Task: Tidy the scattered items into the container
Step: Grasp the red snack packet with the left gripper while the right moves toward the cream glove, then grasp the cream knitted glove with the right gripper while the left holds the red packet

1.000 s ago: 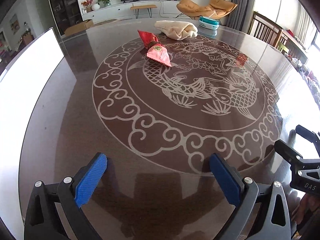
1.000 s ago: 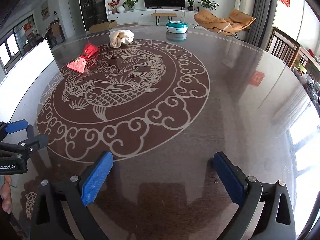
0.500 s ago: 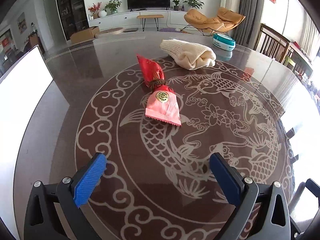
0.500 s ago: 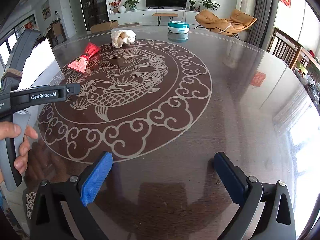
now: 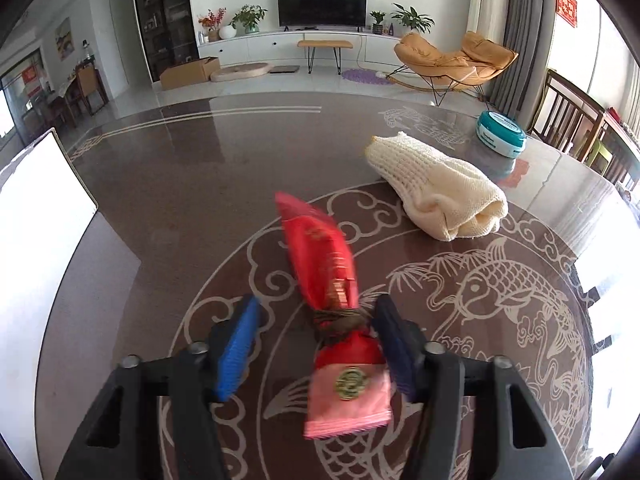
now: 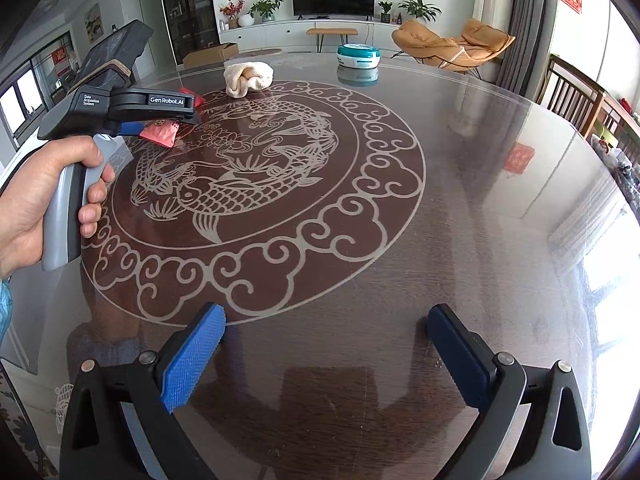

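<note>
From the left wrist, the left gripper (image 5: 316, 308) points down over the red and pink gift pouch (image 5: 320, 252), which lies on the patterned bench (image 5: 180, 184) with its tied neck between the blue fingers (image 5: 240, 340). The jaws have just been closing on it. The finger on the right of the picture is against the neck, while the other stands apart from it with bench showing in the gap, so the grasp is not yet made. The picture is smeared here, so this reading is not certain. A rolled cream cloth (image 5: 440, 192) lies farther off to the right, and a teal round tin (image 5: 502, 134) sits beyond it near the far rim. A white flat-sided shape (image 5: 36, 220) at the left edge may be the container, but I cannot tell. From the right wrist, the right gripper (image 6: 326, 316) hangs over bare bench with its fingers spread wide and nothing between them. The person's left hand (image 6: 36, 200) holds the other tool's handle at the left, its nose over the pouch. By my judgement the task has barely begun, since all three things sit loose on the bench and nothing is stowed. The pouch has to be gripped, lifted and carried over, then the cloth and perhaps the tin.
</note>
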The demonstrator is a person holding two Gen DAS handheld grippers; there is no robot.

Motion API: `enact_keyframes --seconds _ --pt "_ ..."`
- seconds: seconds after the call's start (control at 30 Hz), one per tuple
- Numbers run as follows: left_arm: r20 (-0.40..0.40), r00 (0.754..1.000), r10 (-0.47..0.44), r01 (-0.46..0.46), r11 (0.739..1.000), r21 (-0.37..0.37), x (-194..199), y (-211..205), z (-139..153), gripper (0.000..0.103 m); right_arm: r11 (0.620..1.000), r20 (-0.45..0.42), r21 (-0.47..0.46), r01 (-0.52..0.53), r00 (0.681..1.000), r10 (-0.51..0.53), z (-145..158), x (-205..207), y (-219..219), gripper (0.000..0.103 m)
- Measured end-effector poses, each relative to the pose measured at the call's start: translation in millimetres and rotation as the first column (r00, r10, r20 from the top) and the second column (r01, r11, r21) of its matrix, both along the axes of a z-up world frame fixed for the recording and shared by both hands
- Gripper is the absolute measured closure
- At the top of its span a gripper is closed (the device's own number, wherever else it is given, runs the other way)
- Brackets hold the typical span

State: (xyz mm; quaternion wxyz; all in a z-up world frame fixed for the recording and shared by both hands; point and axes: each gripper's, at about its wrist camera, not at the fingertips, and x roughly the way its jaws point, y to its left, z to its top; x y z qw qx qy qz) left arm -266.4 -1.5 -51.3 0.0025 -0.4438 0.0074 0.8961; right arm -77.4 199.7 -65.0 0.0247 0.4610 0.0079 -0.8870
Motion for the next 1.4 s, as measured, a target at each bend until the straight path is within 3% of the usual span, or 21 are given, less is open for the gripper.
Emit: enact_keyframes --seconds 0.2,0.3,0.47,0.7,1.07,1.13,1.2,1.23,1.27,1.4 --pt "0.011 0.999 -0.052 0.053 0.999 -0.012 31 -31 2 0.080 1.000 0.011 0.008 -0.020 1.000 0.019 -1 -1 -2 0.000" --pt "-0.007 0.999 -0.047 0.047 0.998 -0.031 56 -57 1 0.080 0.995 0.016 0.013 -0.096 0.995 0.096 -1 -14 -13 0.000" --pt "-0.033 0.999 -0.026 0.026 1.000 -0.008 72 -77 -2 0.080 0.978 0.019 0.017 -0.206 0.978 0.206 -3 -88 -44 0.000" --pt "-0.032 0.999 -0.026 0.025 1.000 -0.014 70 -74 -2 0.080 0.976 0.019 0.019 -0.218 0.976 0.218 -4 -204 -82 0.000" --pt "-0.031 0.999 -0.024 0.024 1.000 -0.008 68 -70 -3 0.080 0.984 0.015 0.019 -0.176 0.984 0.176 -5 -292 -127 0.000" --pt "-0.031 0.999 -0.024 0.024 1.000 -0.008 68 -70 -3 0.080 0.980 -0.011 0.016 -0.199 0.980 0.200 -1 -294 -133 0.008" --pt "-0.031 0.999 -0.024 0.023 1.000 -0.008 68 -70 -3 0.080 0.974 -0.051 0.018 -0.226 0.973 0.227 2 -287 -138 0.050" --pt "-0.031 0.999 -0.024 0.023 1.000 -0.008 68 -69 -2 0.080 0.972 -0.057 0.025 -0.233 0.971 0.234 2 -283 -142 0.058" --pt "-0.031 0.999 -0.024 0.023 1.000 -0.007 68 -69 -2 0.080 0.972 -0.059 0.021 -0.234 0.970 0.235 2 -279 -143 0.063" --pt "-0.030 0.999 -0.023 0.023 1.000 -0.006 68 -68 -2 0.080 0.966 -0.058 0.003 -0.257 0.965 0.257 1 -237 -139 0.063"
